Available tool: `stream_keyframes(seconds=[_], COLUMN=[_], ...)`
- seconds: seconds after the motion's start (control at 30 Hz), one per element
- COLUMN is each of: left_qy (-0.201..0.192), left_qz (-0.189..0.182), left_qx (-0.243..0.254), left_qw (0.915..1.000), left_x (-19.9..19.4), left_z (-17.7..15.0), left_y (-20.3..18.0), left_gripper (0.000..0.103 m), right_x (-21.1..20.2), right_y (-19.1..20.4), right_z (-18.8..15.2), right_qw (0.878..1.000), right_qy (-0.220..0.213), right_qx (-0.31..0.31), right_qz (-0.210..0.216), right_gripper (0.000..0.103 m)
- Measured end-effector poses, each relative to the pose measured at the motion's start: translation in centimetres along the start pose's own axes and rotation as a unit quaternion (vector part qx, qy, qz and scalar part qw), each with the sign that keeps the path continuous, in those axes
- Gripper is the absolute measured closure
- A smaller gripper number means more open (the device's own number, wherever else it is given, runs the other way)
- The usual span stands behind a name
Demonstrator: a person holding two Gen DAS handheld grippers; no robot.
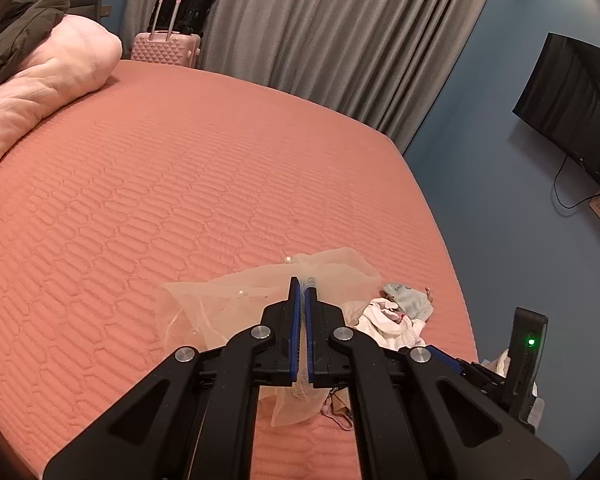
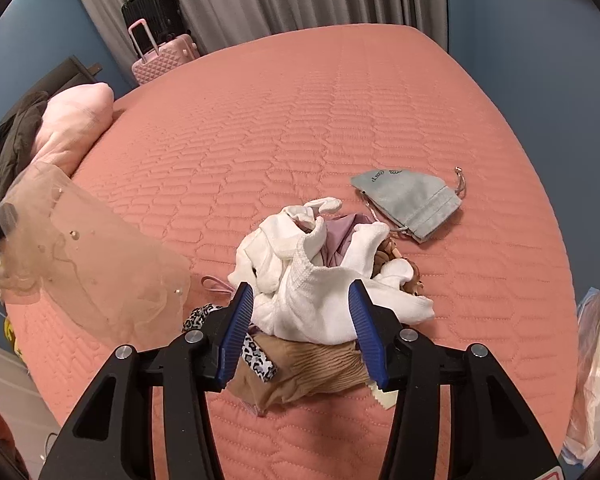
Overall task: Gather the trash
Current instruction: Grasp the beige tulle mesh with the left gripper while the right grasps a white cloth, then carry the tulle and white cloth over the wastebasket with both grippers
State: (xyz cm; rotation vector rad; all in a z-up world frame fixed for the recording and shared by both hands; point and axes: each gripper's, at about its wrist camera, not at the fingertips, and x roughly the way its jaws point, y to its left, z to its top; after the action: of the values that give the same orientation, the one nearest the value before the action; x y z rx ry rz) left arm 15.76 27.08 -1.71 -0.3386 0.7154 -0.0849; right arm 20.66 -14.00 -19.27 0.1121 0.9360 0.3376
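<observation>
- The left gripper is pinched tight on the sheer mesh bag, held up off the bed.
- The right gripper brackets the white cloth near the bed's near edge, jaws partly apart; whether the pads press yet I cannot tell.
- Push deep, squeeze the bulk, not a loose fold.
- Leave the grey pouch for later.

Each tool — black arms, ribbed blue pads, 4 silver rivets.

Pouch on bed, behind cloth heap
</observation>
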Motion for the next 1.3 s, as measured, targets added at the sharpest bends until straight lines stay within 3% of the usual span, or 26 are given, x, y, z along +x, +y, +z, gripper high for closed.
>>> stream_keyframes(seconds=[0.03,0.1,0.3,0.73,1.0,1.3], left_qy=[0.000,0.000,0.000,-0.039,-0.068,-0.063], left_qz=[-0.002,-0.005,-0.013,-0.059,-0.103,-0.157], left_qx=[0.002,0.004,0.020,0.074,0.111,0.162], left_qw=[1.0000,1.0000,0.9997,0.9947,0.9861,0.9721], left_x=[0.1,0.2,0.1,-3.4,-6.4,-7.5], left_z=[0.1,0.2,0.4,1.8,1.8,-0.2], left_y=[-0.2,-0.6,-2.4,-9.6,-15.2,-22.3], left_gripper=[0.101,0.101,0.101,0.101,0.101,0.101], right_x=[0.5,1.1,-1.6,-16.6,-25.7,-32.4], right_y=[-0.1,-0.4,-0.7,-2.9,-6.4,-12.0], right_z=[0.0,0.0,-0.1,2.3,1.7,-1.7], right_qw=[1.000,1.000,1.000,0.989,0.976,0.966], right_qy=[0.007,0.016,-0.014,-0.143,-0.214,-0.255], right_qx=[0.000,0.000,-0.011,0.000,0.017,0.047], right_qz=[0.002,0.007,0.011,0.034,0.020,-0.014], right_gripper=[0.070,0.094,0.096,0.096,0.096,0.096])
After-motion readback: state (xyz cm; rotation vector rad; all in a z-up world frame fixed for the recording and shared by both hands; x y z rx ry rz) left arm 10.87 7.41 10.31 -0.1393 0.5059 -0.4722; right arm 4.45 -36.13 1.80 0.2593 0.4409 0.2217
